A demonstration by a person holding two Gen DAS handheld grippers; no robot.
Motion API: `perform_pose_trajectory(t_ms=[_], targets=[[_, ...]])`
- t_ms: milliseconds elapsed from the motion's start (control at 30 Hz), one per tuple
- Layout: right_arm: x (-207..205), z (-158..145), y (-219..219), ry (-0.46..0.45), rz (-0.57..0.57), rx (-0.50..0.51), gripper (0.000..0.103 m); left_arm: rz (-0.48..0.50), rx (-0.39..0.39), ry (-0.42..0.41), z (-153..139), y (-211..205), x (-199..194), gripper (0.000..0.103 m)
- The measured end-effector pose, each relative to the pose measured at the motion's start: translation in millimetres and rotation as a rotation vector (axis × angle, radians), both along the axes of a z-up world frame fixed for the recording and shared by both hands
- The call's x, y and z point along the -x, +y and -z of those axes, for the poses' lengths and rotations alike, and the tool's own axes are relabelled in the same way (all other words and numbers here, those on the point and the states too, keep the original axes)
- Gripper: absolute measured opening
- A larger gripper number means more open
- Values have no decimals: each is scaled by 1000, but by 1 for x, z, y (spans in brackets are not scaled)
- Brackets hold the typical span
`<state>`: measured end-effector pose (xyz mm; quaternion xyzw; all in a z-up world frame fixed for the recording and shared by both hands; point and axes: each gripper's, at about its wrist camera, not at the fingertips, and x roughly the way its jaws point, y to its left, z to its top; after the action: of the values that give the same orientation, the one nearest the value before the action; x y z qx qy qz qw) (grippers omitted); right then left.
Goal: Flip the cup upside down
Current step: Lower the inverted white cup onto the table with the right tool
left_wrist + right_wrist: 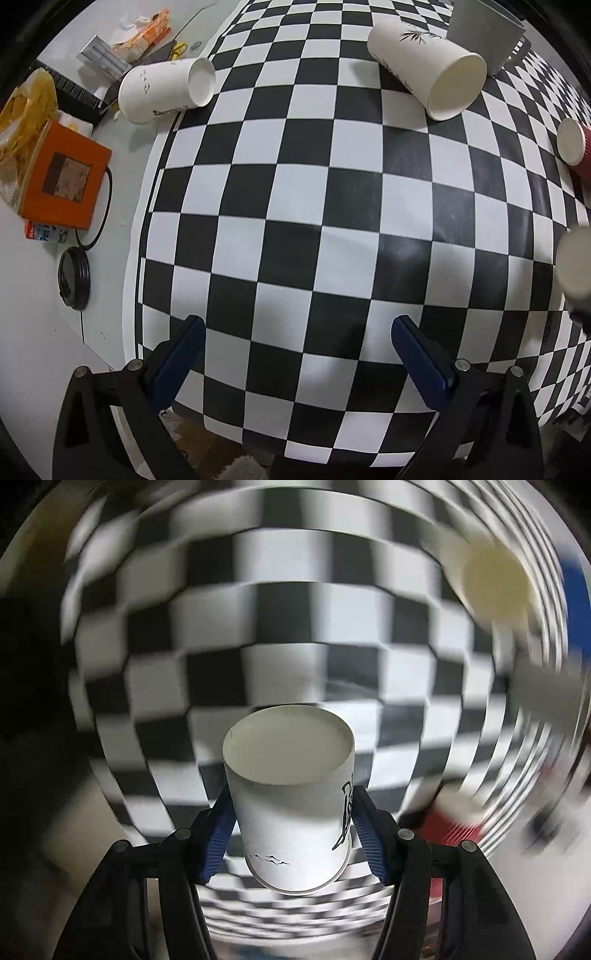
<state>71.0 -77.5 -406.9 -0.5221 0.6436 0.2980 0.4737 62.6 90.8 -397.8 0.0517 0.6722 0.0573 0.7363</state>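
Note:
My right gripper (291, 805) is shut on a white paper cup (291, 805) with black drawings. The cup's closed base faces forward and its rim points back toward the camera, above the chequered mat (258, 635). The background is blurred by motion. My left gripper (295, 332) is open and empty over the near part of the mat (295, 229). Two white paper cups lie on their sides there: one at the far left (162, 90) and one at the far right (428, 66). The held cup's base shows blurred at the right edge (574, 266).
A red cup (580, 151) lies at the right edge and also shows blurred in the right wrist view (454, 827). A grey mug (484, 29) stands behind the far cup. Left of the mat lie an orange box (62, 177), a black lid (74, 277) and clutter.

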Motion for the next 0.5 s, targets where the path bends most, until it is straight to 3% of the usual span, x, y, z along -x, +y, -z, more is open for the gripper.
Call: perform_pose_trajectory(t_ms=[133,233,500], targets=[[-52,-3,-26,56,413,-90,63,5,11,1,-1,-1,-3,103],[-73,4,-48,93,624,-105,63,13,15,6,-8,-15,-5,103],[-92,29,-96,220,1016,-105,64,28,23,8,-23,-47,0,103]])
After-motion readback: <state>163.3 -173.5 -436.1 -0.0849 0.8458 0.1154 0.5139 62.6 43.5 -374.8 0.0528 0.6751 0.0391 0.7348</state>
